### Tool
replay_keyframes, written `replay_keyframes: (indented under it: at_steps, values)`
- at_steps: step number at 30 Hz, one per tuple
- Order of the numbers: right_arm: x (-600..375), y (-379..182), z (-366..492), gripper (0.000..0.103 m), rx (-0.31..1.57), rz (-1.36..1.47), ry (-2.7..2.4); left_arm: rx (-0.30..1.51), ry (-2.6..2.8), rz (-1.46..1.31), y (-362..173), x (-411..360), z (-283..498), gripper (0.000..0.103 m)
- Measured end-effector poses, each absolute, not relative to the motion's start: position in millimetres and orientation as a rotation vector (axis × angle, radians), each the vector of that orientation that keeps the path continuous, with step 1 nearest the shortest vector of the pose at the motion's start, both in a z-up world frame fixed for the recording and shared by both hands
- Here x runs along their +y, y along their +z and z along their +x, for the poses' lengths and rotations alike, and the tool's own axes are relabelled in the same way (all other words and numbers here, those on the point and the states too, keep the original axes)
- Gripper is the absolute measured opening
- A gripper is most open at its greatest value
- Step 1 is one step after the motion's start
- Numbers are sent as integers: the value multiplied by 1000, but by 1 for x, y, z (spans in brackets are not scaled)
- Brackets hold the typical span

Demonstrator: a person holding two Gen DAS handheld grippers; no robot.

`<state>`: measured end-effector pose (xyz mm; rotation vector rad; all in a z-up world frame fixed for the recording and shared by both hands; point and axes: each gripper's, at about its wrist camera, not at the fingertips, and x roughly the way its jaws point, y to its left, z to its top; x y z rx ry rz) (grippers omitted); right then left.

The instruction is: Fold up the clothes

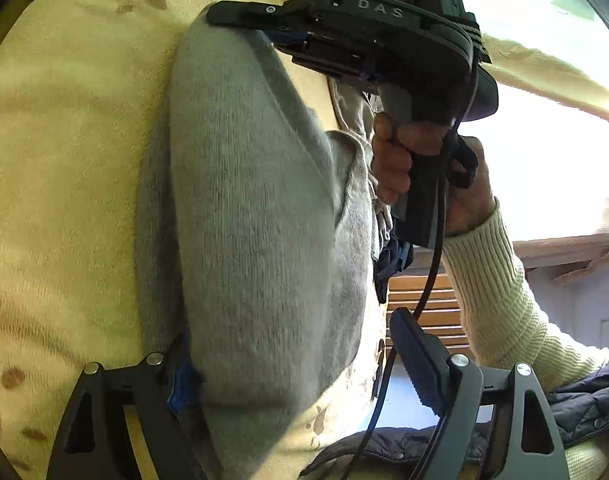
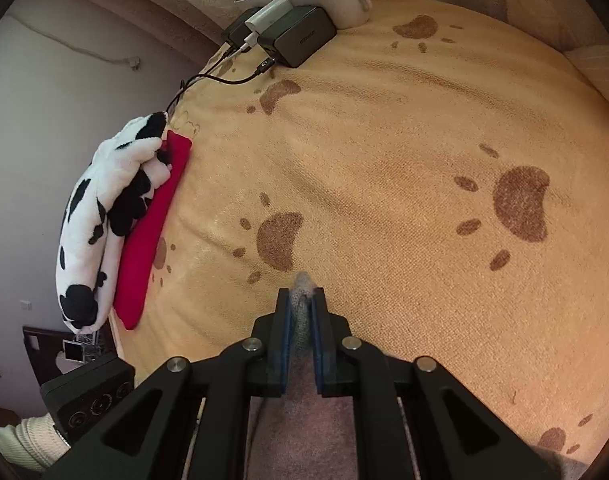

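Clearly we pinch a fold of the grey knit sweater (image 2: 302,316) between the closed pads of our right gripper (image 2: 302,300) above the yellow paw-print blanket (image 2: 404,152), and in the left wrist view the same gripper's black body bears the raised letters "DAS". Our left gripper (image 1: 300,364) stands wide open, the sweater hanging between its fingers without both pads pressing on it. At the blanket's far edge lies a dark charger block (image 2: 300,42) whose printed label we cannot read, with a cow-print plush (image 2: 104,208) resting on a red cushion (image 2: 152,224).
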<state>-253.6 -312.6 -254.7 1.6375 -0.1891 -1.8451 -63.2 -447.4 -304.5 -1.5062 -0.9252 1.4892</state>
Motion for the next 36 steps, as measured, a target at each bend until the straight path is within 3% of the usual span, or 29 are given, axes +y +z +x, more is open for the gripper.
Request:
replay_keyframes:
  at_steps: [7, 17, 18, 20, 21, 22, 26, 30, 36]
  values:
    - [-312, -266, -259, 11, -159, 1652, -1872, -714, 1542, -1514, -298, -428, -10, 86]
    - [-320, -265, -260, 14, -90, 1626, -1870, -587, 1605, -1442, -291, -425, 15, 86]
    - [-321, -264, -259, 20, -84, 1618, -1865, -608, 1598, -1452, -291, -417, 4, 86]
    - [-319, -257, -257, 42, -79, 1593, -1889, -655, 1588, -1472, -292, -416, 5, 86]
    - [-316, -251, -255, 61, -80, 1574, -1920, -678, 1582, -1481, -292, -416, 5, 86]
    - [-313, -245, -253, 72, -81, 1555, -1950, -694, 1582, -1496, -292, -416, 4, 86]
    - [-262, -189, -234, 75, -289, 1350, -2087, -761, 1594, -1577, -287, -441, 2, 86]
    - [-189, -142, -186, 85, -474, 1204, -2249, -768, 1661, -1628, -276, -463, 0, 86]
    - [-112, -143, -64, 86, -578, 1326, -2455, -742, 1849, -1554, -234, -486, -16, 86]
